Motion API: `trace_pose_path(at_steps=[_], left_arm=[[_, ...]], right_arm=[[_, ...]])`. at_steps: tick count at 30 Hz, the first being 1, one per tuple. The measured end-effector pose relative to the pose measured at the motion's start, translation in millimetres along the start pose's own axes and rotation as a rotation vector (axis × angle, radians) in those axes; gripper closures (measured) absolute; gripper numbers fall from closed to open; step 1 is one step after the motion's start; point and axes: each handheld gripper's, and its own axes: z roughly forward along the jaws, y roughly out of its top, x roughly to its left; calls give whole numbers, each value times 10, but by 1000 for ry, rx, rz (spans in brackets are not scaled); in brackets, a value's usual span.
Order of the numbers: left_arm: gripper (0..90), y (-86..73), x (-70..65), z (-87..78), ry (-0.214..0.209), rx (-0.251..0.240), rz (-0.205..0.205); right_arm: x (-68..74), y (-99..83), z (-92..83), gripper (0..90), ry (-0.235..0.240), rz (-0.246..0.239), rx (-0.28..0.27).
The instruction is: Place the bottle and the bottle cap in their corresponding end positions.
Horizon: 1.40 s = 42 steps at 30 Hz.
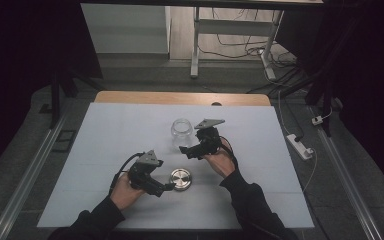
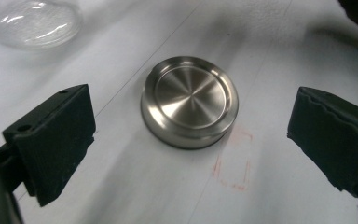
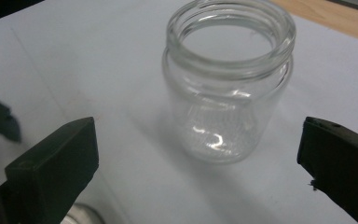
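Left tongs [image 1: 169,186] held low, spread wide before the steel lid [image 1: 181,179]; right tongs [image 1: 184,149] spread wide, empty, beside the glass jar [image 1: 181,131]. White surface [image 1: 110,135] noted; room dark.

Brushed, glossy metal lid [image 2: 189,100] lies on a matt white sheet [image 1: 110,135]; beside the lid, a clear, smooth glass jar [image 3: 228,84]; beyond it, bare wood table edge [image 1: 180,97].

Silver lid [image 2: 189,101], clear jar [image 3: 228,79], black tongs, prob. white mat [image 1: 120,135].
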Motion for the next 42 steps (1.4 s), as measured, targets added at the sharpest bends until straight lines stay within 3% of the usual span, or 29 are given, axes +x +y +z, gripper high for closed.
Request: trace_pose_path(at_steps=[5,18,24,32,37,42], left_arm=[[0,-68,-3,-67,19,11,-4],[0,-320,-9,-399,38,-27,-62],[0,-450,19,-594,43,-61,-113],[0,-622,10,-783,89,-69,-136],[0,-730,-4,-876,106,-73,-156],[0,-841,-5,-980,129,-78,-178]], right_arm=[[64,-68,-83,0,41,1,18],[214,-281,-397,0,72,4,2],[296,-408,-587,0,60,0,-12],[293,-678,-847,0,25,13,-15],[225,-887,-1007,0,-22,52,3],[169,-1002,-1251,0,-42,93,-34]])
